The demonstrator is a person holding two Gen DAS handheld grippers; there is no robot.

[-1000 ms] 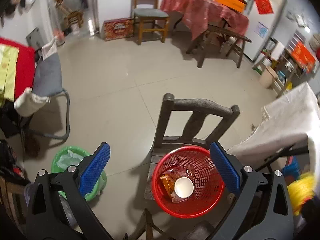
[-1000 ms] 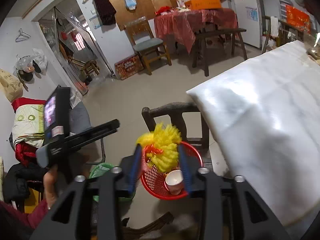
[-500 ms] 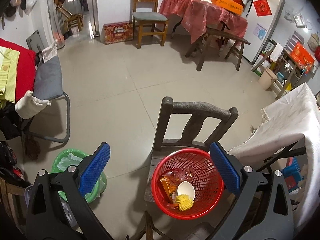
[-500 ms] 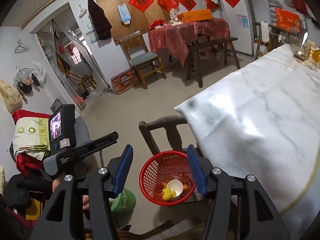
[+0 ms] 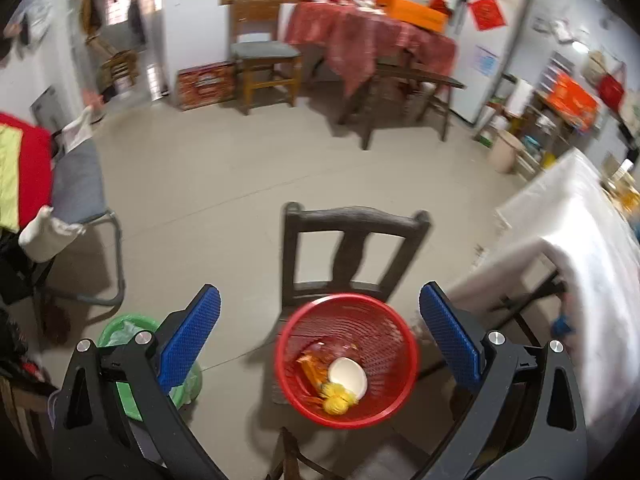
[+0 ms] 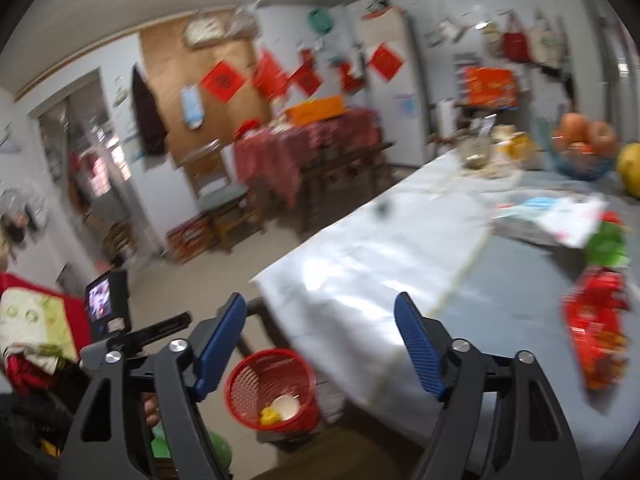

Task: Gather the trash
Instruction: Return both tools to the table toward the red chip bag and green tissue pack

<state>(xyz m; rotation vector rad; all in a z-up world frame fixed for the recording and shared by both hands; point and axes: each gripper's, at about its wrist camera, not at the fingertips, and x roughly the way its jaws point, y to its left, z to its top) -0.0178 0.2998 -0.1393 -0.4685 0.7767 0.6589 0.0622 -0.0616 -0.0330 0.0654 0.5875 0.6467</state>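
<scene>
A red mesh basket (image 5: 384, 328) stands on the seat of a dark wooden chair (image 5: 354, 220); it also shows in the right wrist view (image 6: 256, 380). In it lie a white paper cup (image 5: 347, 374), a yellow frilly wrapper (image 5: 338, 400) and an orange snack packet (image 5: 312, 370). My left gripper (image 5: 320, 334) is open and empty above the basket. My right gripper (image 6: 320, 340) is open and empty, high over the table edge. On the table (image 6: 380, 272) lie a red snack packet (image 6: 598, 340), a green wrapper (image 6: 606, 244) and a flat plastic bag (image 6: 552, 216).
A green-lined bin (image 5: 124, 336) stands on the floor left of the chair. A grey folding chair (image 5: 80, 184) is at the left. A fruit bowl (image 6: 584, 148) stands at the table's far end. A red-clothed table (image 5: 368, 36) with chairs is at the back.
My right gripper let the yellow wrapper fall into the red basket, opened wide, then rose and swung right toward the table. My left gripper tilted up a little.
</scene>
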